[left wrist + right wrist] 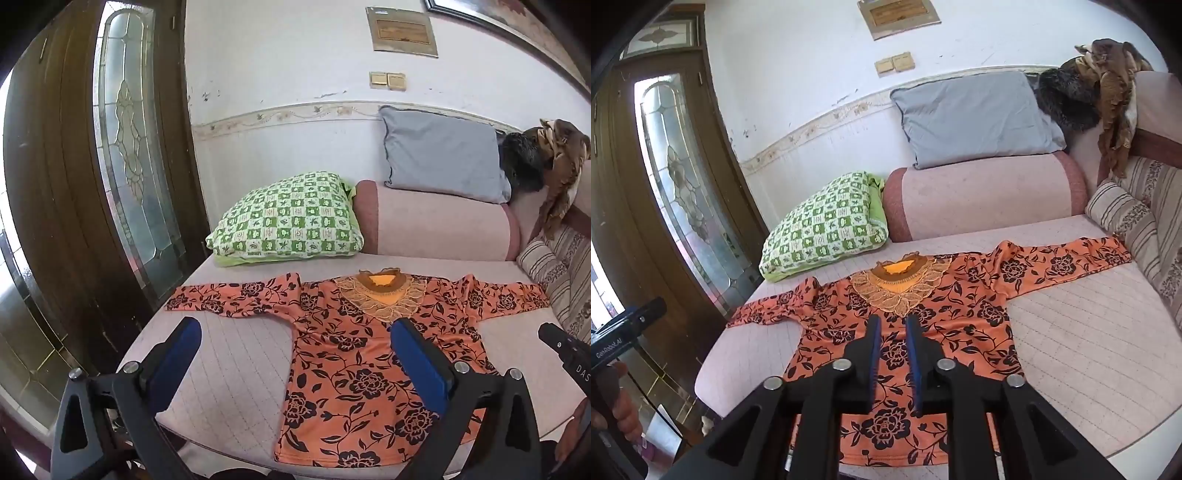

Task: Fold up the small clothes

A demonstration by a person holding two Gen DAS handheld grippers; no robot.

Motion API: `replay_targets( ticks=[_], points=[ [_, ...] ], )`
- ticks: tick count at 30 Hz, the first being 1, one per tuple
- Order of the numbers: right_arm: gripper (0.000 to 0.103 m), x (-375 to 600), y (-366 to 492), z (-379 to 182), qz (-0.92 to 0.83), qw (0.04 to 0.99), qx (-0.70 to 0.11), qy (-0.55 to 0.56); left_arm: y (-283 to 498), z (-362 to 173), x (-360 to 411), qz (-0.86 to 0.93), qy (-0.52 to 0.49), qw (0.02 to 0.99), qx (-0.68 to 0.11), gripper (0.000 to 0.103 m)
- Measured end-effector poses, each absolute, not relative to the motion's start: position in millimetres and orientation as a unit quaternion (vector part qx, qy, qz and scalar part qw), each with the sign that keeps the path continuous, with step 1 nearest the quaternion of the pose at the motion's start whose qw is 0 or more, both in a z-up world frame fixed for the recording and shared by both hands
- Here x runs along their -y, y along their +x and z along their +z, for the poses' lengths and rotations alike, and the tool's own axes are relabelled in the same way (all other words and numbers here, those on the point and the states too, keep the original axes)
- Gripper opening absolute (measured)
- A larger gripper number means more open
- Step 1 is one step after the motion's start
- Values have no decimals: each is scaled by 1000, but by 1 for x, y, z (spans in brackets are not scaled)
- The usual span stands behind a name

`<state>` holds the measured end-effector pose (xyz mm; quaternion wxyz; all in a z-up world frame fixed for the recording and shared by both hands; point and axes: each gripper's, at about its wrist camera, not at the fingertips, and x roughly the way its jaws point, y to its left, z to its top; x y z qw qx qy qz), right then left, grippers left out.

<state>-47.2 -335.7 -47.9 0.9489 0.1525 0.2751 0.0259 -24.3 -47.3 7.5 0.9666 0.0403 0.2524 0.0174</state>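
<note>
A small orange blouse with black flowers (354, 373) lies flat, face up, on the pink sofa seat (229, 369), both sleeves spread out and its gold lace collar (382, 297) toward the back. My left gripper (295, 326) is open wide and empty, held above the blouse's left side. In the right wrist view the blouse (912, 325) lies the same way. My right gripper (893, 321) hovers over its middle, the blue pads nearly together with a narrow gap, holding nothing.
A green checked pillow (288, 221) and a grey cushion (443, 158) sit behind the blouse by a pink bolster (439, 225). A striped cushion (1126, 221) is at the right. A wooden door with glass (129, 147) stands left.
</note>
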Motion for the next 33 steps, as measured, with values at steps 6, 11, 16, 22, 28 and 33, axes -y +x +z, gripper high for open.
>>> replay_targets(
  ticks=[6,11,16,22,28,33],
  points=[
    [88,345,-69,-38,22,957,-231,174,-33,12,53,15,45,968,-246,102],
    [88,341,-74,-26,0,964,-216,153,-36,10,58,13,48,968,-247,102],
    [88,338,-68,-25,-9,960,-238,151,-36,7,65,12,55,966,-253,102],
    [88,327,-65,-29,-4,956,-253,147,-37,7,61,14,54,966,-253,102],
    [88,316,-61,-28,7,956,-260,139,-35,6,53,26,53,966,-253,102],
    [88,310,-55,-29,13,954,-269,134,-32,4,41,50,53,965,-253,102]
  ],
)
